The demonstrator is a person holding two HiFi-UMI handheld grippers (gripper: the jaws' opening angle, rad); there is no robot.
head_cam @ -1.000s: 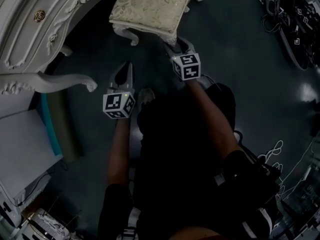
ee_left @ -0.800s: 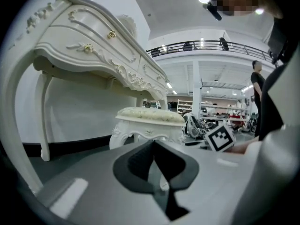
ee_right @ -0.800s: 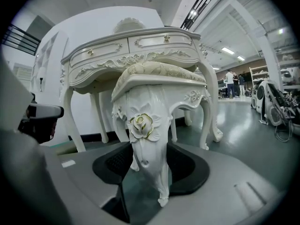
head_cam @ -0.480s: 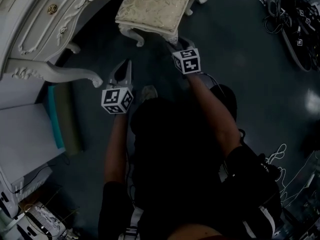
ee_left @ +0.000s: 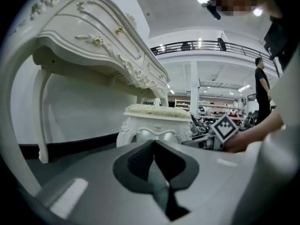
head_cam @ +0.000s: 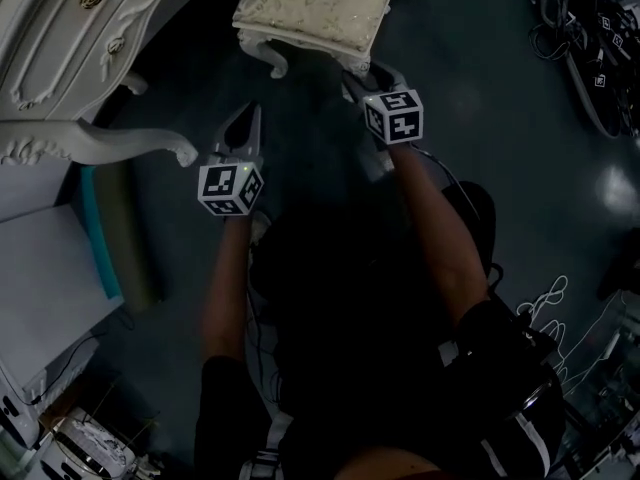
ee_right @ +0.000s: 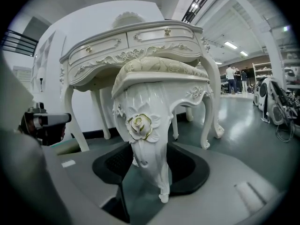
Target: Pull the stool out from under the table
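The white carved stool (head_cam: 312,6) with a cream patterned cushion stands at the top of the head view, beside the ornate white table (head_cam: 60,58). My right gripper (head_cam: 366,76) is shut on the stool's near corner leg. In the right gripper view that leg (ee_right: 143,125), with its rose ornament, fills the gap of my right gripper (ee_right: 150,165), both pads against it. My left gripper (head_cam: 245,120) hangs over the dark floor, left of the stool and near the table's curved leg (head_cam: 130,148). My left gripper (ee_left: 152,146) is shut on nothing, and points at the stool (ee_left: 157,121).
A teal-edged roll (head_cam: 105,238) and a white board (head_cam: 40,288) lie on the floor at the left. Cables and equipment (head_cam: 590,38) sit at the upper right, with more white cable (head_cam: 545,298) at the lower right. A person (ee_left: 262,88) stands far off.
My left gripper has drifted a little forward, toward the table leg. My right gripper has kept its hold on the stool leg and stayed where it was.
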